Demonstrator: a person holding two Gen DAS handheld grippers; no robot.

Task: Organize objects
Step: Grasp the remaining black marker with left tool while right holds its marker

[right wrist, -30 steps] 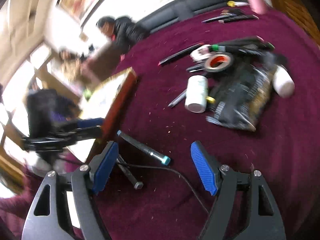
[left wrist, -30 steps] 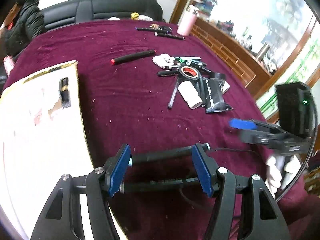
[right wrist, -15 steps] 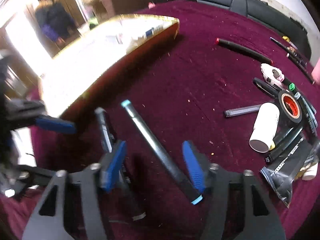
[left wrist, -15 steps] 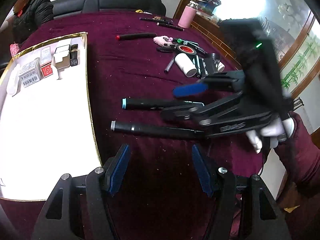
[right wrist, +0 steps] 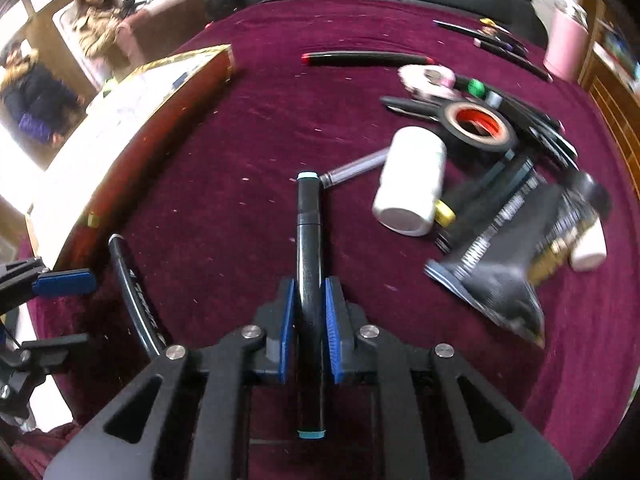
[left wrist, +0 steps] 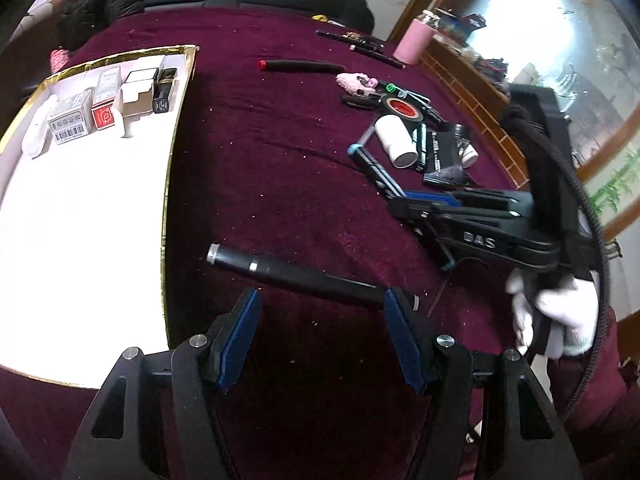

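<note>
Bottle (right wrist: 412, 178), tape roll (right wrist: 478, 124), pens clutter cloth beside teal-capped marker (right wrist: 309, 248).

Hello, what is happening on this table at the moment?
A person with a gripper in each hand is tidying pens and small items on a dark red tablecloth. The right gripper has just been closing and is now shut on a black marker with teal ends. The left gripper is open, with a second black marker lying on the cloth just ahead of its pads. A white tray on the left holds a few small boxes.
</note>
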